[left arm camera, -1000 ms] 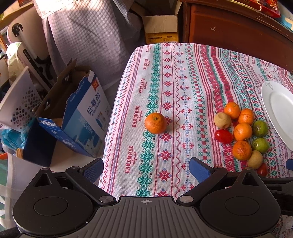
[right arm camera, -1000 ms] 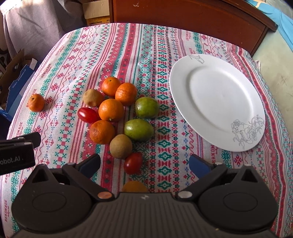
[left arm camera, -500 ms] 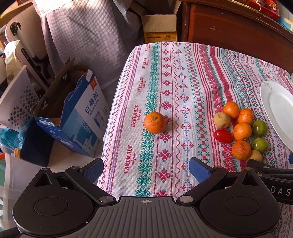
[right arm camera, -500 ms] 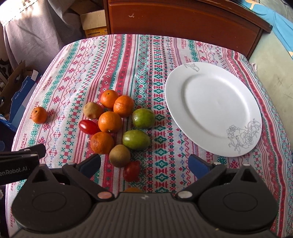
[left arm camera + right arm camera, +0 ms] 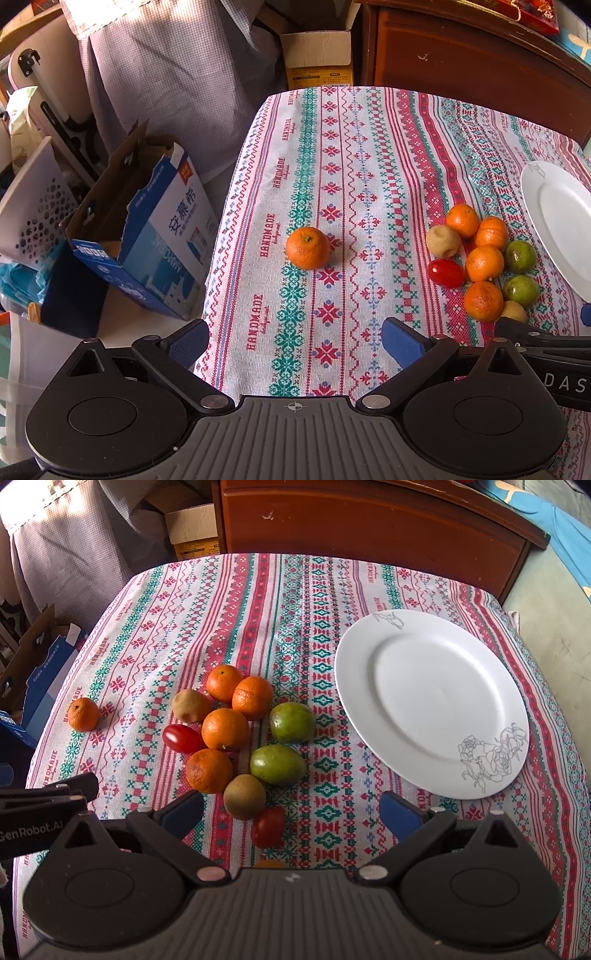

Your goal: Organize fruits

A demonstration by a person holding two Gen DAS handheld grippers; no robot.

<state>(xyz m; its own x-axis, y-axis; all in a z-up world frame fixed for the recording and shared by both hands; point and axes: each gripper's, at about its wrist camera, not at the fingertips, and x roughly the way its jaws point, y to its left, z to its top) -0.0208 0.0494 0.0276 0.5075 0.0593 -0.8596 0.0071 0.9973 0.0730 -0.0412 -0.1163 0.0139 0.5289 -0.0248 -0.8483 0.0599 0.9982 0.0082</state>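
A lone orange (image 5: 307, 247) (image 5: 83, 714) lies on the patterned tablecloth (image 5: 369, 155), apart from the rest. A heap of fruit (image 5: 240, 734) (image 5: 480, 258) holds several oranges, two green fruits (image 5: 277, 764), two brown kiwis (image 5: 244, 796) and two red tomatoes (image 5: 268, 826). To its right stands a white plate (image 5: 432, 701) (image 5: 557, 221) with nothing on it. My left gripper (image 5: 293, 341) hangs open above the near table edge, in front of the lone orange. My right gripper (image 5: 291, 812) is open over the near end of the heap, holding nothing.
Left of the table, on the floor, stand an open blue carton (image 5: 147, 229) and a white perforated basket (image 5: 33, 206). A dark wooden cabinet (image 5: 369, 528) and a cardboard box (image 5: 317, 59) are behind the table. The table's left edge drops off beside the lone orange.
Both grippers have drawn back and risen a little, so more of the table shows. No fruit has moved, and both grippers stay open.
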